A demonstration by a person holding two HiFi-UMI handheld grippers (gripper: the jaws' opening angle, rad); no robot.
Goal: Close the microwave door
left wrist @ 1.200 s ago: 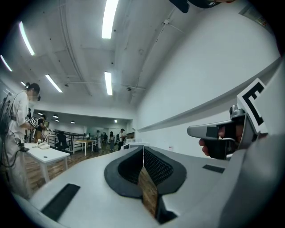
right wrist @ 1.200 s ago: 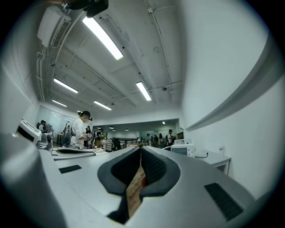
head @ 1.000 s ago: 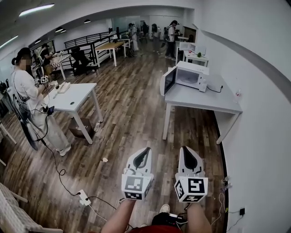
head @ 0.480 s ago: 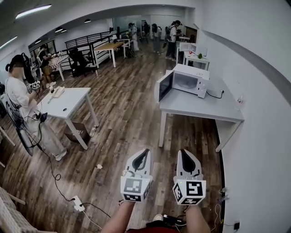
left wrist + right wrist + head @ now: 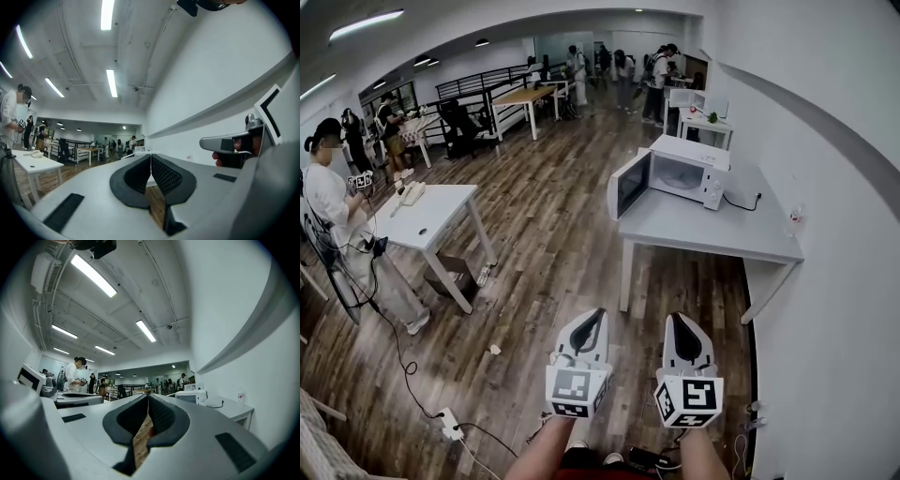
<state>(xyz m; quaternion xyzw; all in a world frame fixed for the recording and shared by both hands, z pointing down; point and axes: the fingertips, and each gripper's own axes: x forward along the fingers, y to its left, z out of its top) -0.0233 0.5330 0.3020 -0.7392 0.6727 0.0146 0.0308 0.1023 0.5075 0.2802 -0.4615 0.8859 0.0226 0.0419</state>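
A white microwave [image 5: 684,172] stands on a grey table [image 5: 712,230] against the right wall, ahead of me. Its door [image 5: 629,184] hangs open to the left, and the cavity shows. Both grippers are held level over the wooden floor, well short of the table. My left gripper [image 5: 601,312] is shut with nothing in it, and its jaws meet in the left gripper view [image 5: 150,157]. My right gripper [image 5: 674,317] is also shut and empty [image 5: 148,396]. The microwave [image 5: 190,397] shows small to the right of its jaws.
A white table [image 5: 427,211] stands at the left with a person [image 5: 333,202] beside it. A power strip [image 5: 450,424] and cables lie on the floor at the lower left. The white wall [image 5: 834,262] runs along the right. More tables and people are far back.
Both grippers have moved forward together and stayed shut. The microwave and its table now sit nearer and lower in the head view.
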